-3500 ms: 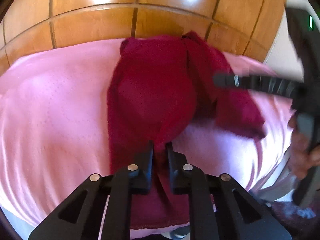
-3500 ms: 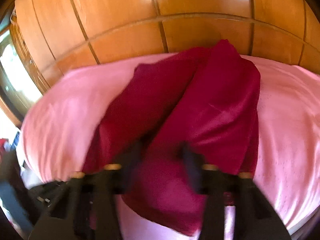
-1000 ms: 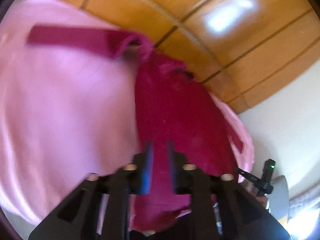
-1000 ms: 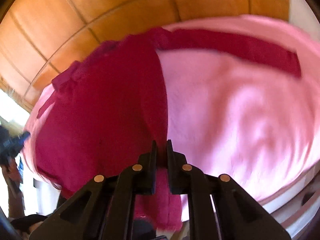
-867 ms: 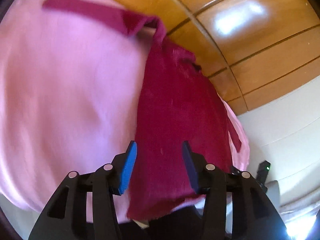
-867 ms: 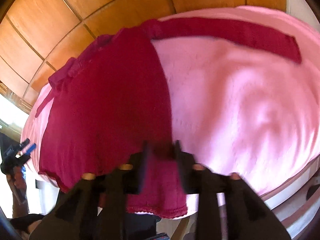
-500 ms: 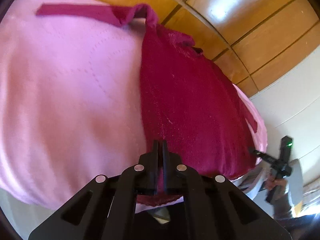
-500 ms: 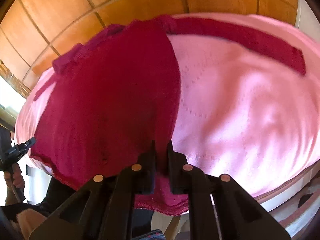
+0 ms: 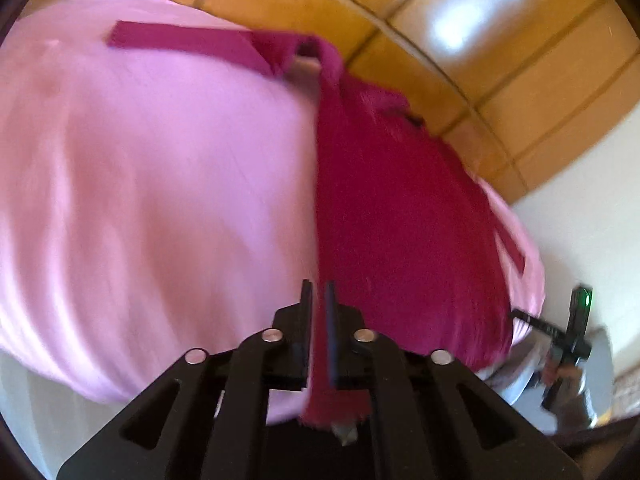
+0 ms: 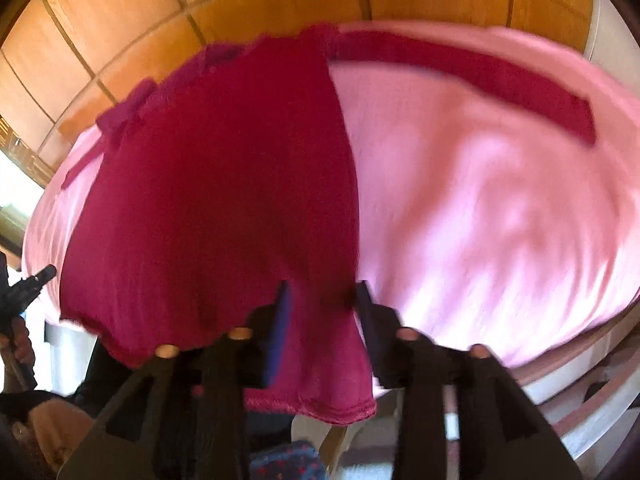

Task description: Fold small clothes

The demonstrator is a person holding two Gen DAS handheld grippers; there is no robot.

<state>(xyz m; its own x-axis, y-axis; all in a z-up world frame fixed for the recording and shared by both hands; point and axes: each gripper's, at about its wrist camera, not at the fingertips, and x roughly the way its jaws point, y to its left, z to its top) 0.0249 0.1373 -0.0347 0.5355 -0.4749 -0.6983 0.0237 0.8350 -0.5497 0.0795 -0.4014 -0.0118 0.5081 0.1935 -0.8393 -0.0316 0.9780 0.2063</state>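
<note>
A dark red knitted garment lies spread on a pink blanket, one long sleeve stretched out to the left. My left gripper stands at the garment's left edge near the hem. Its jaws are opening by a narrow gap, and the cloth edge still runs between them. In the right wrist view the same garment fills the left half, its sleeve reaching right across the blanket. My right gripper is over the hem's right corner, jaws opening wide, with cloth lying loose between them.
A wooden panelled headboard rises behind the bed. A thin red tie trails off the garment's far side. A hand with a black gripper shows at the right edge, and one at the left of the right wrist view.
Half a second ago both grippers were shut on the hem; now both have parted, the right much wider. The garment, bunched earlier, lies spread flat.
</note>
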